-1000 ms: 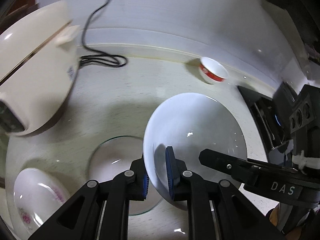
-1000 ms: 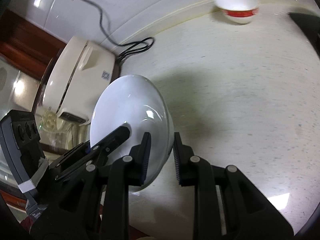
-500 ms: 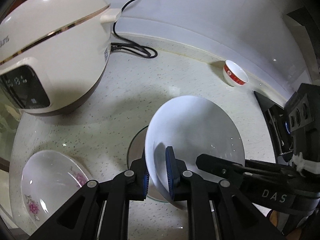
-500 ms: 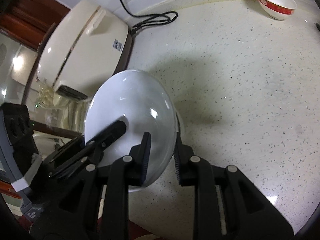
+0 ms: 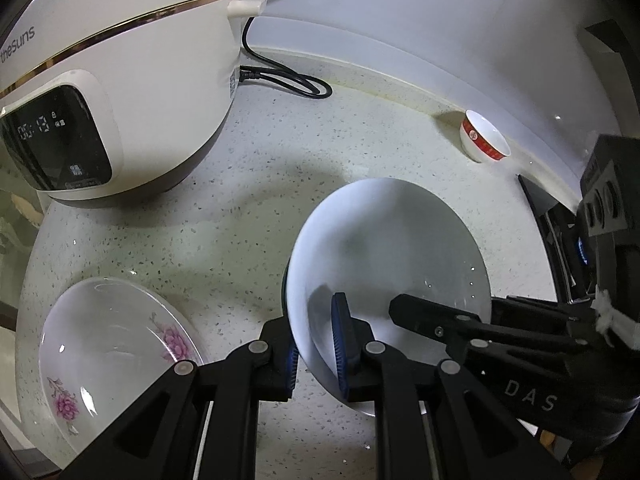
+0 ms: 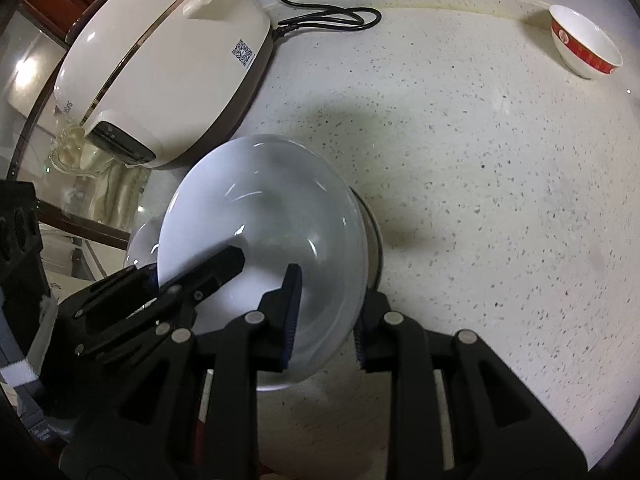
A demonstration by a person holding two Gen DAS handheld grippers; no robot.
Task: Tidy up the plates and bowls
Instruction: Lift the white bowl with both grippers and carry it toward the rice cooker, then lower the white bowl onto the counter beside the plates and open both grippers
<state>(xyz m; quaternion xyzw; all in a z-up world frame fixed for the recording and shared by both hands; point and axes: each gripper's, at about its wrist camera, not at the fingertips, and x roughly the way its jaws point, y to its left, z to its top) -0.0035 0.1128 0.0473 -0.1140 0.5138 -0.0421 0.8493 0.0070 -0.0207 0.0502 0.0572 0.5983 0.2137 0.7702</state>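
Left gripper (image 5: 316, 354): black two-finger tool with blue pads, clamped on the near rim of a large plain white ceramic plate (image 5: 394, 248). Right gripper (image 6: 326, 322): same make, blue pads straddling the opposite rim of that plate (image 6: 264, 240), its fingers now wider apart than a second ago, apparently slackened; whether they touch the rim cannot be told. Plate: lower and flatter than a second ago, seated over a clear glass dish (image 6: 374, 240) whose edge peeps out beneath it; judged set down, stack begun, release pending. Countertop (image 5: 240, 216): pale speckled stone, bearing all items. Shallow white plate with pink flower print (image 5: 108, 354): near the left gripper, contents nil. Small white bowl with red band (image 5: 482, 136): well apart by the back wall, contents nil, not yet gathered. Cream rice cooker (image 5: 116, 80): lid shut, black cord (image 5: 288, 80) trailing behind.
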